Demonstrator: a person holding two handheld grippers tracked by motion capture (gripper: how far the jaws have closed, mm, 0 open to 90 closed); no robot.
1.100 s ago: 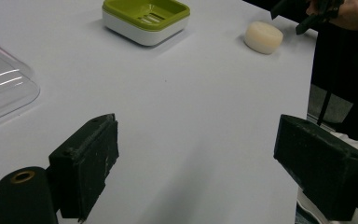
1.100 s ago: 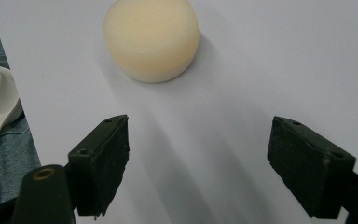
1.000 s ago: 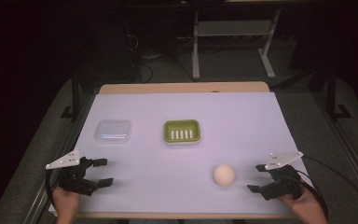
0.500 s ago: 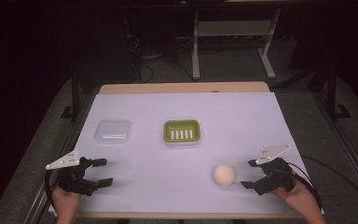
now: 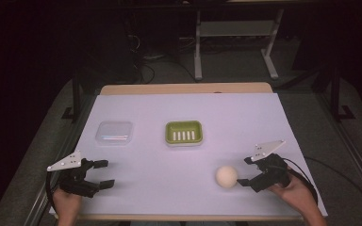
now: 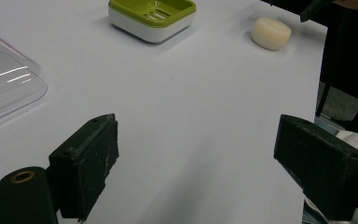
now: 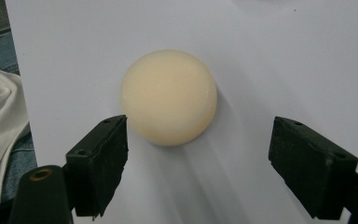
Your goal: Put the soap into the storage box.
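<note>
Cream round soap [image 7: 168, 96], seemingly unmarked, just ahead of spread right tongs [image 7: 198, 163]

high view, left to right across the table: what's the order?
Left gripper → clear plastic lid → green soap dish → round cream soap → right gripper, open and just right of the soap.
</note>
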